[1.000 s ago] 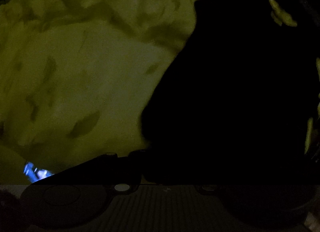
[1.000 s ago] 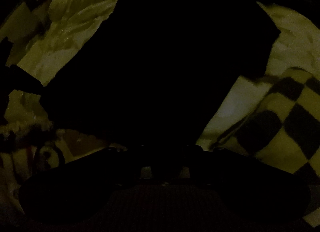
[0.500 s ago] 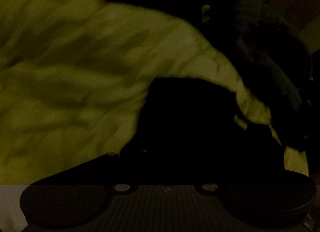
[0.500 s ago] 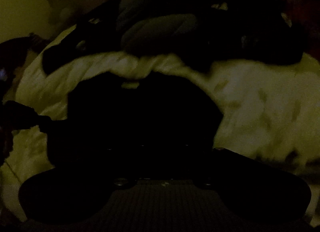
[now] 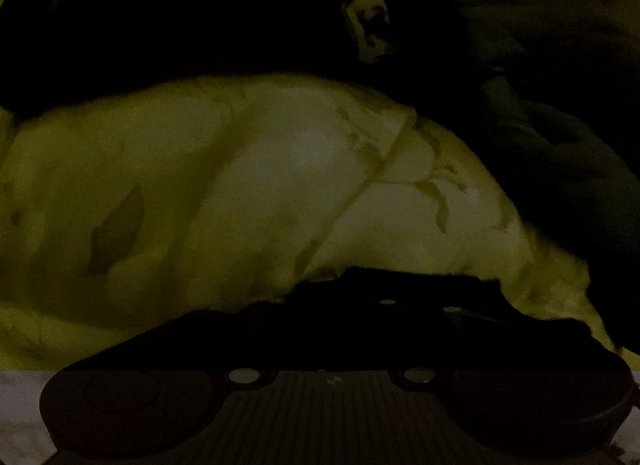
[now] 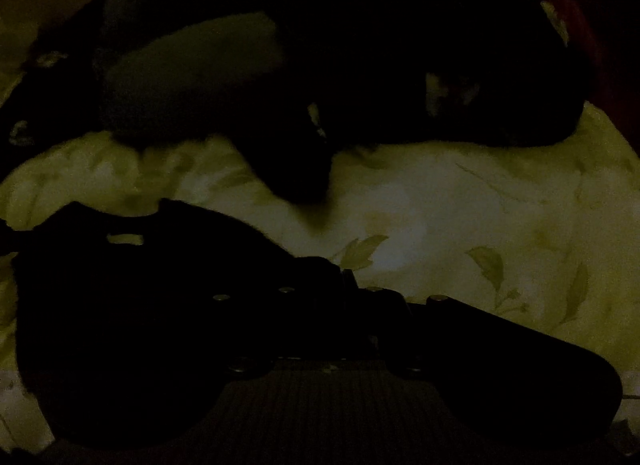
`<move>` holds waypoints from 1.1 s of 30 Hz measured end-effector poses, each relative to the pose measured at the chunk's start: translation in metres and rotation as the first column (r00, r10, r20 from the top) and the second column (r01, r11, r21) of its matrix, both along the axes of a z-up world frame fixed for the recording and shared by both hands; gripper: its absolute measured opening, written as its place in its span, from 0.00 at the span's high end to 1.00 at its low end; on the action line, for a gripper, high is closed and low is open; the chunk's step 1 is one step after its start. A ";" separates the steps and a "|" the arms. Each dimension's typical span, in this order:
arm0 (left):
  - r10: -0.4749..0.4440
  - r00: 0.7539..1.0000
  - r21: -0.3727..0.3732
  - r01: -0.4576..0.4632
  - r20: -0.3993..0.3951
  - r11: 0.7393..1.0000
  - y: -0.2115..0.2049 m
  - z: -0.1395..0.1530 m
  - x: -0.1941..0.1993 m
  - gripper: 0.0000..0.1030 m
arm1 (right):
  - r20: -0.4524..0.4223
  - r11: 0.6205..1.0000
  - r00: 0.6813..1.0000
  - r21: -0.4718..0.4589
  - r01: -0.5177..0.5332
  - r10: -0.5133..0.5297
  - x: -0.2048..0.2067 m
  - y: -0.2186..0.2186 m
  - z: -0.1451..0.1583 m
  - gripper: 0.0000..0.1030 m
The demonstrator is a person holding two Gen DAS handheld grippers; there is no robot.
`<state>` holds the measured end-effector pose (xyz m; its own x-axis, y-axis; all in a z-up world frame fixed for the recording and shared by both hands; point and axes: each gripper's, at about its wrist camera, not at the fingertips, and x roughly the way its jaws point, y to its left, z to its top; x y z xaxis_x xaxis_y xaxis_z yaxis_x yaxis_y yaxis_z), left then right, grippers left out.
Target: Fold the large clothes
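Cloth this dark, the black garment point(image 6: 132, 285) on the leaf-print bedding point(image 6: 440, 205), likely handles soft and limp; take its edge. Whether the left gripper point(image 5: 400, 305) or right gripper point(image 6: 328, 297) is clamped, I cannot tell

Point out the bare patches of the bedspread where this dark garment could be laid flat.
The widest bare patch of leaf-print bedspread lies between the dark garment at the near left and the heap of dark clothes along the far side. That far side is crowded. The dim light hides finer detail.
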<state>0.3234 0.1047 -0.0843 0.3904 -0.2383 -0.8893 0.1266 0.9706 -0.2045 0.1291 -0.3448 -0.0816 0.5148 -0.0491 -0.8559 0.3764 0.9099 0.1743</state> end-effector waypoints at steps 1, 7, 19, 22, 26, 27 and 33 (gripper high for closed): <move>-0.008 1.000 0.016 0.008 0.006 1.000 -0.001 0.000 0.002 0.05 | -0.011 1.000 1.000 -0.010 0.001 -0.001 0.005 0.000 -0.003 0.86; -0.087 0.991 0.135 0.073 0.104 0.988 -0.007 0.014 -0.006 0.00 | -0.057 0.994 0.997 -0.099 0.053 -0.059 0.015 0.004 -0.014 0.78; -0.247 0.898 0.226 0.172 0.364 0.959 -0.001 0.048 -0.086 0.00 | 0.093 0.990 0.996 -0.143 0.015 -0.002 -0.027 0.025 0.014 0.61; -0.421 0.857 0.293 0.338 0.296 0.894 -0.020 0.034 -0.114 0.03 | 0.101 0.980 0.986 -0.164 -0.113 0.131 -0.037 0.053 0.015 0.59; -0.437 0.888 0.310 0.381 0.139 0.871 -0.035 -0.009 -0.112 0.14 | 0.064 0.973 0.980 -0.144 -0.179 0.190 -0.040 0.076 0.001 0.55; -0.436 0.892 0.313 0.383 0.118 0.869 -0.039 -0.017 -0.106 0.14 | 0.054 0.974 0.981 -0.136 -0.179 0.188 -0.041 0.079 -0.002 0.55; -0.445 0.886 0.408 0.362 0.127 0.838 -0.070 -0.024 -0.065 0.15 | 0.016 0.987 0.991 -0.098 -0.131 0.134 -0.041 0.081 -0.012 0.49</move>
<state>0.2588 0.0347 -0.1084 0.5158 -0.0927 -0.8517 0.5228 0.8217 0.2272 0.0884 -0.2639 -0.0935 0.5417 -0.0607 -0.8384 0.2484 0.9644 0.0907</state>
